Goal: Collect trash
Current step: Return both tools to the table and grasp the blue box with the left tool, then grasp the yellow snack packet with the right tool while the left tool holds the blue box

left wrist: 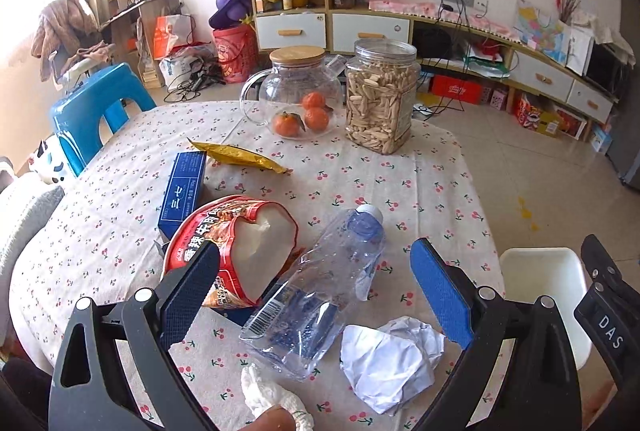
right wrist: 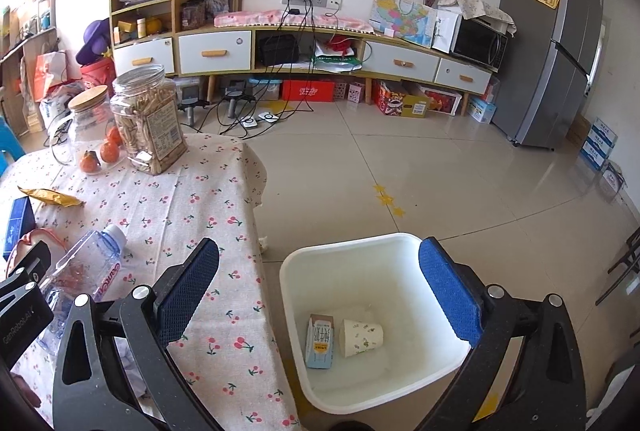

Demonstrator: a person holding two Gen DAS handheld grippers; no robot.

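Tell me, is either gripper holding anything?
No. The left gripper hangs open above the bottle, and the right gripper is open over the bin.

open left gripper [left wrist: 316,291] over crushed bottle [left wrist: 320,295], crumpled paper [left wrist: 390,363]

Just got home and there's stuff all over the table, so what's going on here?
A person is clearing trash from the table with a tool in each hand. The left tool is open, poised over the crushed plastic bottle, with a noodle cup and crumpled paper nearby. The right tool hangs open and empty by the white bin beside the table; a small carton and paper cup already lie inside.
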